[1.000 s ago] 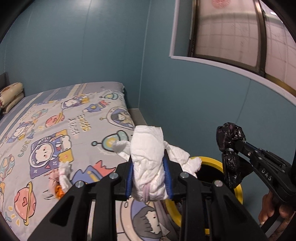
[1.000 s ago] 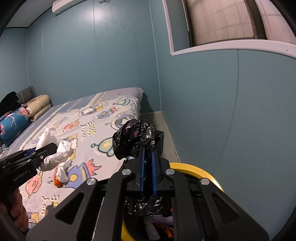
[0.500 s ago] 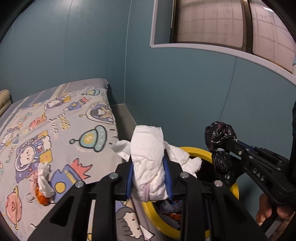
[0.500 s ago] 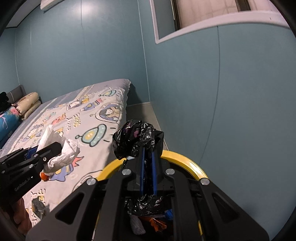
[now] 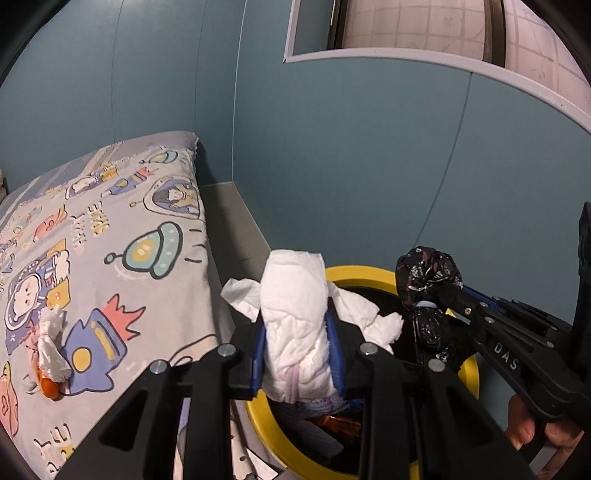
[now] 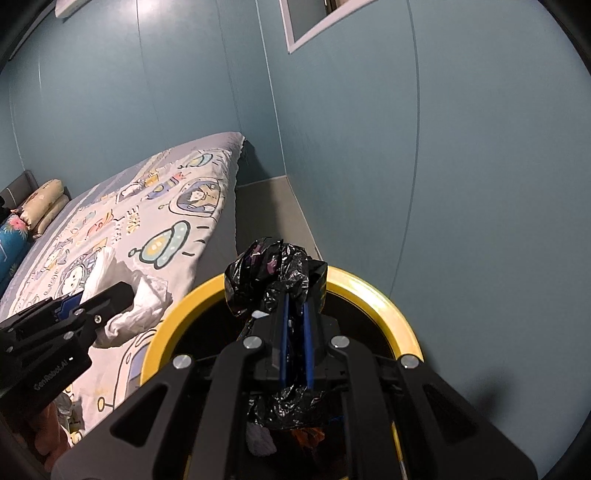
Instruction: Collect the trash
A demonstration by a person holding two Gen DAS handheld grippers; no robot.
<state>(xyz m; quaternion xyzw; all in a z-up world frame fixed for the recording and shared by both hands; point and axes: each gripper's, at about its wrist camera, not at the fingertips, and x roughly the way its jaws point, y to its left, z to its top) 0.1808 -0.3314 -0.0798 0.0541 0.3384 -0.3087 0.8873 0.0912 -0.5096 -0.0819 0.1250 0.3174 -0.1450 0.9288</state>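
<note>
My left gripper (image 5: 295,328) is shut on a crumpled white tissue wad (image 5: 295,314) and holds it over the near left rim of the yellow-rimmed trash bin (image 5: 362,273). My right gripper (image 6: 295,314) is shut on a crumpled black plastic bag (image 6: 269,269) and holds it above the bin's opening (image 6: 373,295). The right gripper also shows in the left wrist view (image 5: 436,299), and the left gripper in the right wrist view (image 6: 110,295). Another tissue wad with an orange piece (image 5: 50,347) lies on the bed.
The bed with a cartoon-print sheet (image 5: 110,236) lies left of the bin. A blue wall (image 5: 369,166) stands close behind the bin, with a window (image 5: 424,29) above. Pillows (image 6: 40,203) lie at the bed's far end. The bin holds other trash (image 5: 332,424).
Both grippers have moved right, off the bed towards the bin, each still holding its load. The bin now sits closer under them.
</note>
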